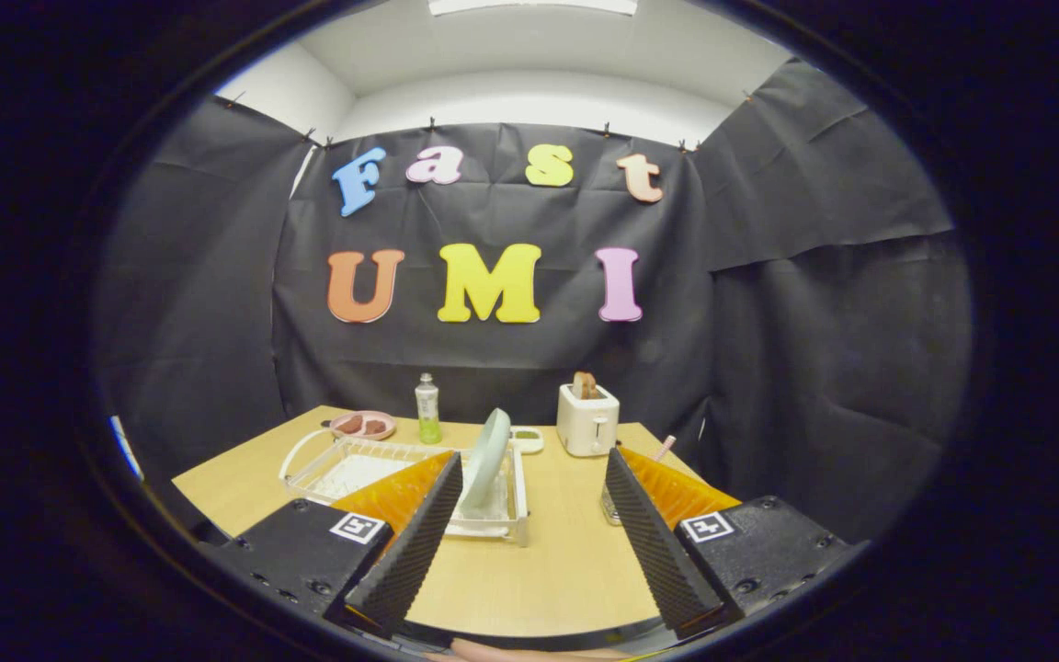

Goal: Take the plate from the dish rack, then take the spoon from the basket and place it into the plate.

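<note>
gripper (525, 542) fingers spread wide, holding nothing, above table (529, 570). plate (485, 458) stands on edge in dish rack (401, 473) just ahead. toaster (587, 420) and bottle (427, 410) beyond.

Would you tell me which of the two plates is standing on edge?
The pale green plate in the dish rack stands on edge; the pink plate lies flat beyond it.

Mock kitchen booth: toaster (587, 419), dish rack (401, 473) on a cloth-walled table (529, 561).
</note>
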The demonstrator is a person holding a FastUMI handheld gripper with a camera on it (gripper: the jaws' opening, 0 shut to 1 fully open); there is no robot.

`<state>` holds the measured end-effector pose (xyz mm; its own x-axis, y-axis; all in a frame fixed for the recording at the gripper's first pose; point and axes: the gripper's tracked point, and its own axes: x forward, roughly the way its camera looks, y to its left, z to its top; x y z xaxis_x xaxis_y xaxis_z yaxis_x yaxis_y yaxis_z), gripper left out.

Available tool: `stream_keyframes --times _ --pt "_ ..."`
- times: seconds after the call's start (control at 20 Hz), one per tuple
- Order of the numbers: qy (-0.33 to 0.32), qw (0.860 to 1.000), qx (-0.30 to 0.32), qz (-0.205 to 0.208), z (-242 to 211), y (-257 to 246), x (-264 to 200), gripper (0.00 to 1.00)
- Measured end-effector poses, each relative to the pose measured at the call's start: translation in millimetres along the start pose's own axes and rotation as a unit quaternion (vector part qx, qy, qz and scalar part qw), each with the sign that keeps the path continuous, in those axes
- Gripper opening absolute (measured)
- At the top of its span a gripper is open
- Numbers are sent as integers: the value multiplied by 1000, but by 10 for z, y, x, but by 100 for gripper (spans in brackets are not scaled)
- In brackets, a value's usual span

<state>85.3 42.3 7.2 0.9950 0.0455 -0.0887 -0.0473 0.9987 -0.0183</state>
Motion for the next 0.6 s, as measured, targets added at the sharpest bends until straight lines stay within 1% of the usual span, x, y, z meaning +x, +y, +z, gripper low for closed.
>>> stream_keyframes --times 0.2,0.35,0.45,0.6 --pt "25 999 -27 5 195 257 474 100" --pt "82 996 -42 4 225 417 899 100" --pt "111 992 -58 -12 337 416 1184 100" --pt "159 982 -95 -43 437 354 1590 99"
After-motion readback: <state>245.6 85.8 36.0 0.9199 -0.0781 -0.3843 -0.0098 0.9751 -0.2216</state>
